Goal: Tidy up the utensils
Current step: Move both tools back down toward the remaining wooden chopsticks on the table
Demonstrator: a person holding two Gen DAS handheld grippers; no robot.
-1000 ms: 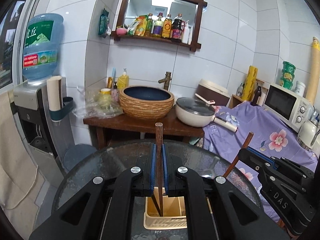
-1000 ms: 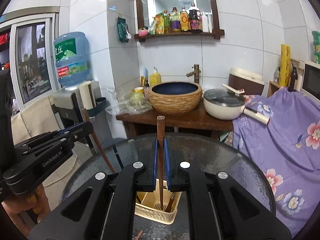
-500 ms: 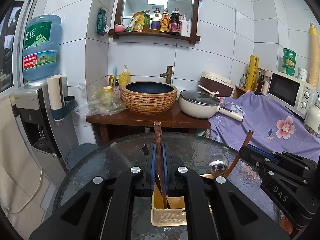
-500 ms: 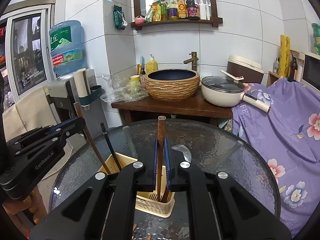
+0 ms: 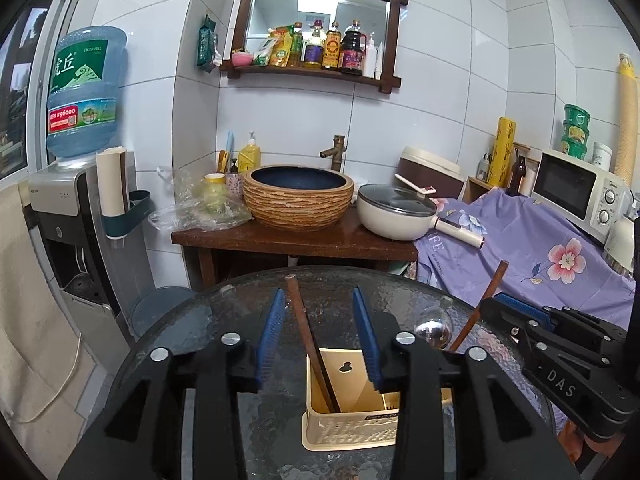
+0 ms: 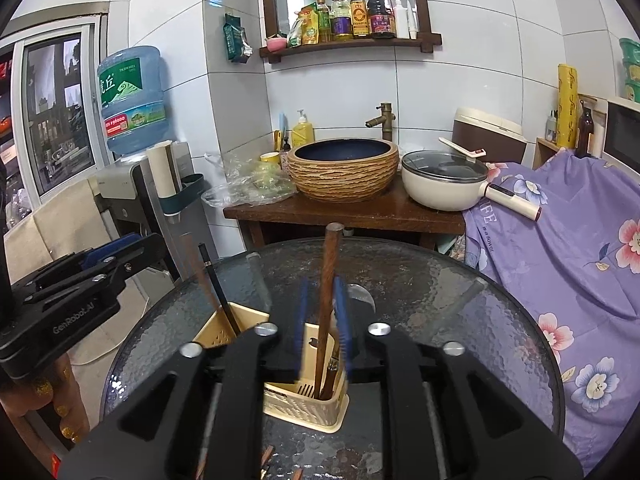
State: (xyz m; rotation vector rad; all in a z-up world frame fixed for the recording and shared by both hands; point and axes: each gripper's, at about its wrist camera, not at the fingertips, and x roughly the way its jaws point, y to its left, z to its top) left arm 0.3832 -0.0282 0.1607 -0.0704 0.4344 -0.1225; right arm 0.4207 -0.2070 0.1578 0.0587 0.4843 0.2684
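Observation:
A beige slotted utensil holder (image 5: 344, 424) stands on the round glass table (image 5: 192, 332). My left gripper (image 5: 318, 292) hangs just above it with its jaws opening. A brown chopstick (image 5: 306, 328) leans loose between the blue pads (image 5: 270, 336), its foot in the holder. In the right wrist view the holder (image 6: 296, 404) sits under my right gripper (image 6: 321, 280), whose jaws are also opening. Between them a second brown chopstick (image 6: 326, 280) stands in a compartment beside other sticks. A black chopstick (image 6: 218, 284) stands in the left compartment.
A metal spoon (image 5: 434, 324) rises at the holder's right side. A wooden stand carries a woven basin (image 5: 298, 196) and a lidded pot (image 5: 396, 210) behind the table. A water dispenser (image 5: 76, 184) stands left, and a purple floral cloth (image 5: 532, 240) with a microwave (image 5: 576, 188) lies right.
Both pairs of jaws have parted from the chopsticks they pinched. The left chopstick now tilts left, free in the holder. The right gripper has sunk slightly toward the holder.

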